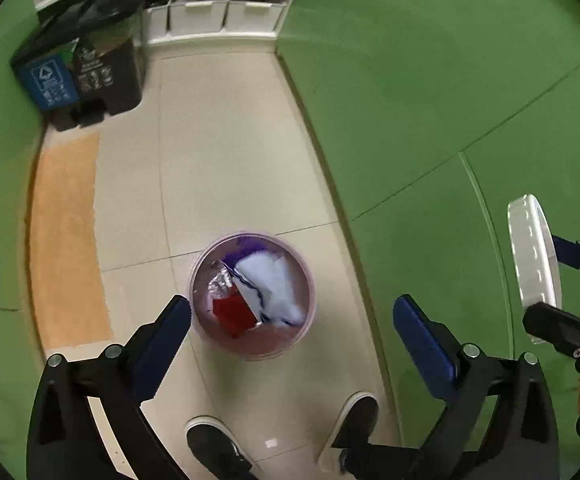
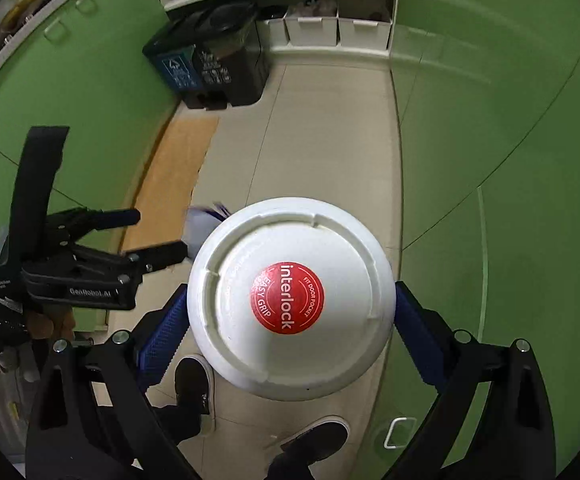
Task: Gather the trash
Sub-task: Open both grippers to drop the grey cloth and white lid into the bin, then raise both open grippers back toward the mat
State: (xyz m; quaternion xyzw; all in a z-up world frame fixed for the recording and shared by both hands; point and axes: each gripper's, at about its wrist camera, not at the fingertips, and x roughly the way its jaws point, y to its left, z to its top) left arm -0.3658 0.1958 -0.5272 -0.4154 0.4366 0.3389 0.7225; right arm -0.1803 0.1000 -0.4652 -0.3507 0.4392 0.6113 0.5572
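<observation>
A small pink bin [image 1: 252,295] stands on the tiled floor, holding white, purple and red trash [image 1: 264,286]. My left gripper [image 1: 291,322] is open and empty, held above the bin. My right gripper [image 2: 291,310] is shut on a round white lid [image 2: 290,300] with a red "interlock" sticker, gripped at its rim. In the left wrist view the lid [image 1: 533,256] shows edge-on at the right with the right gripper [image 1: 569,280] behind it. The left gripper [image 2: 138,236] shows at the left of the right wrist view. The lid hides most of the bin there.
A dual blue and black pedal bin [image 1: 86,68] stands at the far left by white shelves [image 1: 210,12] with white boxes. Green cabinets [image 1: 429,100] line both sides of the narrow floor. An orange mat [image 1: 66,240] lies at the left. The person's shoes [image 1: 218,448] are below.
</observation>
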